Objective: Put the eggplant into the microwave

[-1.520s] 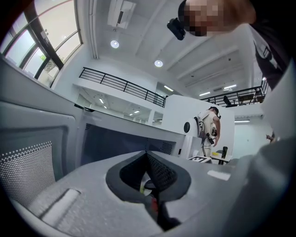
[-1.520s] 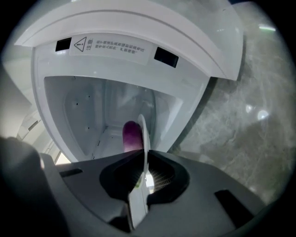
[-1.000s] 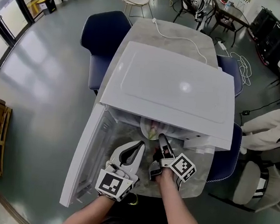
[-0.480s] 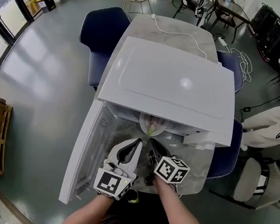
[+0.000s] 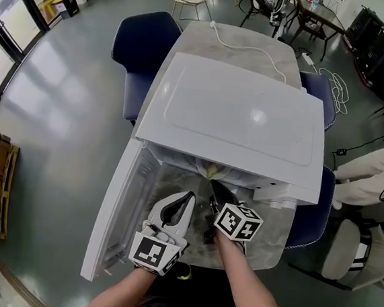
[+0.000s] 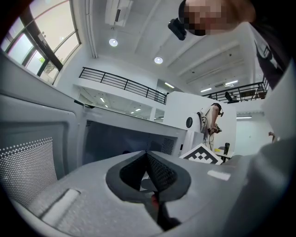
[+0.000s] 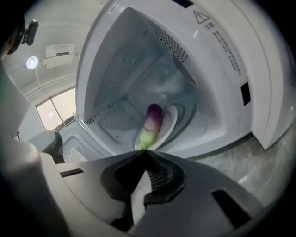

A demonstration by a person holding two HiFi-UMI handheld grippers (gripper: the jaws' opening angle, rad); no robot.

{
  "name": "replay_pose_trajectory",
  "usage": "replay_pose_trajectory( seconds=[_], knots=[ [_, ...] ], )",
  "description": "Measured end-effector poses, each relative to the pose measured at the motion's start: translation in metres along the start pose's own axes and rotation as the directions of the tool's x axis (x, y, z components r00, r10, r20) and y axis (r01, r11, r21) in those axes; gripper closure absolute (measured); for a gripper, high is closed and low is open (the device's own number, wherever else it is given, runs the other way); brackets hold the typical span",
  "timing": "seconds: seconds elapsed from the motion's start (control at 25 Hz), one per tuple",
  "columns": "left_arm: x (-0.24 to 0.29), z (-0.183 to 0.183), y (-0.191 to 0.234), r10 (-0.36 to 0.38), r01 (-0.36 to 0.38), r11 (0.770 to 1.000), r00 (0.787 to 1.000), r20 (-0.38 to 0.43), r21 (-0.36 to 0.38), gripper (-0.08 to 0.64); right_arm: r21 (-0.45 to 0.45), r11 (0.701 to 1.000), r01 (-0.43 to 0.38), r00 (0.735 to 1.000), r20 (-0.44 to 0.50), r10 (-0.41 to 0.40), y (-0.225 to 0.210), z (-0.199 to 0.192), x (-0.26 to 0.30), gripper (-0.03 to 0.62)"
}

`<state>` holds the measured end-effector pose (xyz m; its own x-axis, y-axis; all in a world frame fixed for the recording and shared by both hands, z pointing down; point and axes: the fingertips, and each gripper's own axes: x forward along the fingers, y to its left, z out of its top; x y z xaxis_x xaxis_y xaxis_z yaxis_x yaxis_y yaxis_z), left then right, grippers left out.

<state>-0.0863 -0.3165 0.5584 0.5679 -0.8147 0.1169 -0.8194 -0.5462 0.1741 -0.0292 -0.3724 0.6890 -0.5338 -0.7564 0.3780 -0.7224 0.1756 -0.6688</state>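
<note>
Since the microwave door (image 5: 115, 209) is swung wide open to the left, there's a clear look straight in. Nearest to the person, the left gripper (image 5: 189, 196) hangs just beside that door with its jaws pinched together on nothing. Right next to it, the right gripper (image 7: 143, 152) is clenched too, nothing in it, tips aimed at the cavity mouth. Just past those tips, the eggplant (image 7: 151, 121) lies inside the white microwave (image 5: 236, 116), green end toward the opening, purple end deeper in, resting on a white plate (image 7: 170, 119). Farther back, the microwave sits on a grey table (image 5: 192, 45) with a white cable (image 5: 243, 48) trailing across it and a dark blue chair (image 5: 145, 44) alongside.
</note>
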Motion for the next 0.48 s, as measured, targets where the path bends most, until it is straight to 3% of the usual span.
replay_pose_trajectory(
  seconds=[0.48],
  knots=[
    [0.000, 0.002, 0.001, 0.007, -0.007, 1.000, 1.000, -0.002, 0.006, 0.552, -0.024, 1.000, 0.010, 1.000, -0.012, -0.010, -0.006, 0.016, 0.015, 0.589]
  ],
)
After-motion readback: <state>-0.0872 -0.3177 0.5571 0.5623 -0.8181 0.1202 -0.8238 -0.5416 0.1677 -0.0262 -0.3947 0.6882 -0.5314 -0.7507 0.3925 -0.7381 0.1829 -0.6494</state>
